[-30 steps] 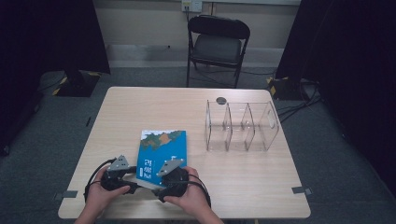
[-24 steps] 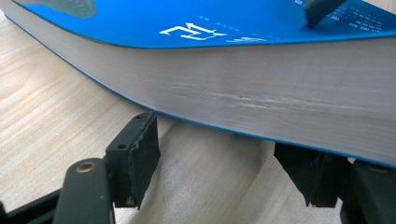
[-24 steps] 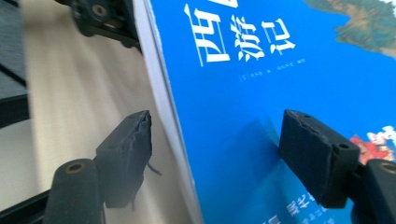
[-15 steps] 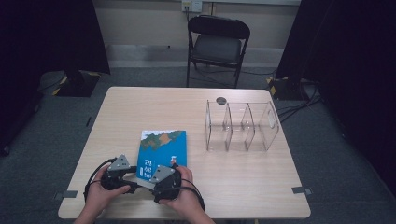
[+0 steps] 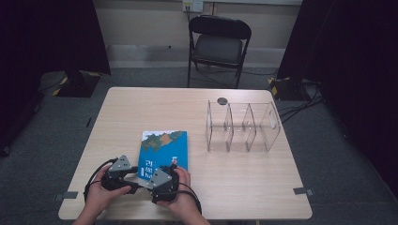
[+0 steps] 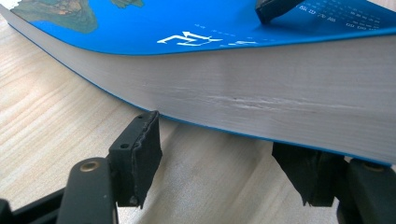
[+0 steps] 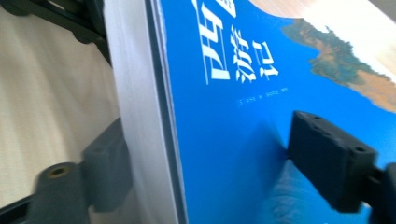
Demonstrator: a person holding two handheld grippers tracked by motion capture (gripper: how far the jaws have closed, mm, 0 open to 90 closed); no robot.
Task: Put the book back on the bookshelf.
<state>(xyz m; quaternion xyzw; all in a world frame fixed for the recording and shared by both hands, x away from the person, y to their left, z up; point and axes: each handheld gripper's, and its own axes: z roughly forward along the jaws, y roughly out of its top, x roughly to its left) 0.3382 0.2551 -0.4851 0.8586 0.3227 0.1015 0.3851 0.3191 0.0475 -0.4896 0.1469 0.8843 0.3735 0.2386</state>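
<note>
Since the thick blue paperback book with a map-like cover (image 5: 164, 147) lies at the near edge of the pale wooden table (image 5: 244, 192), with its near edge tipped up, the lift looks best done by the right claw (image 5: 172, 167). Its jaws have just been opening and now straddle the book, one pad on the cover and the other under the page block, apparently clamped on it. It should bite deeper before rising, so the weight doesn't peel free. The left claw (image 5: 137, 179) sits just left of it, released, its jaws spread below the page edge; it could prop that side. Well beyond and right of both claws stand a clear acrylic divider rack (image 5: 241, 126) and a small dark disc (image 5: 222, 101); nothing blocks the way.
</note>
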